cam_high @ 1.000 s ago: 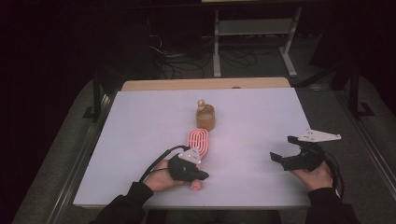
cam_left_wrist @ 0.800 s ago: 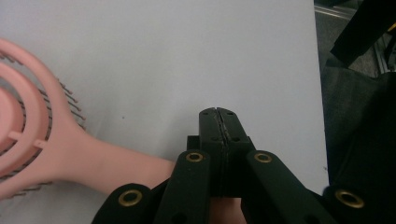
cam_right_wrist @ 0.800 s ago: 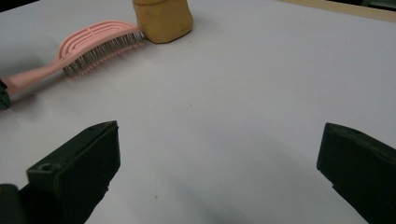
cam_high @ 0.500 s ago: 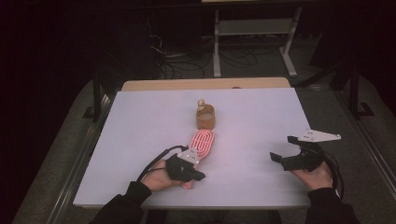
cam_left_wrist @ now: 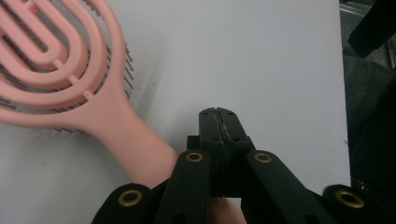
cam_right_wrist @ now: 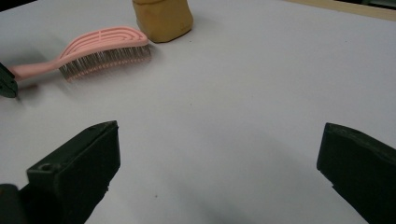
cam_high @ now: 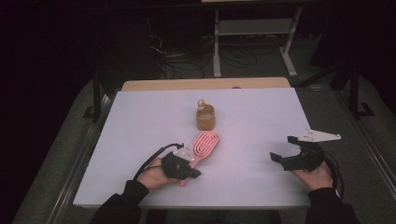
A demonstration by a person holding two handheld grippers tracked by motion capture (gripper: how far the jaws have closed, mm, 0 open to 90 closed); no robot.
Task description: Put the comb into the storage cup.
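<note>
White rectangular table top [cam_high: 140, 121], matte, w/ a wood strip along the far edge: the biggest thing here and mostly bare. Work in hand looks like shifting the pink plastic vented hairbrush [cam_high: 205, 144].

Brush lies flat near the table's middle-front, bristles down, oval head pointing away from the person toward the small tan-brown squat container [cam_high: 205, 119]; head is near the container but apart from it. Handle runs back toward the person's left hand [cam_high: 156, 175].

Left gripper [cam_left_wrist: 218, 115]: jaws pressed together, nothing between the tips. In the left gripper view the handle lies just beside the jaws, to their left, not in them. The handle end seems to sit against the hand under the gripper body, but it's dark there, so can't tell if it's touching.

Right gripper [cam_high: 284, 150]: jaws spread wide, nothing in them, resting at the right front, well apart from brush & container.

Progress, my read: early-to-mid. Brush is on the table, not gripped or lifted. Left to do: open the left jaws, take the handle properly, then move the brush wherever it's meant to go, poss. toward the container. Right side has no part yet.
</note>
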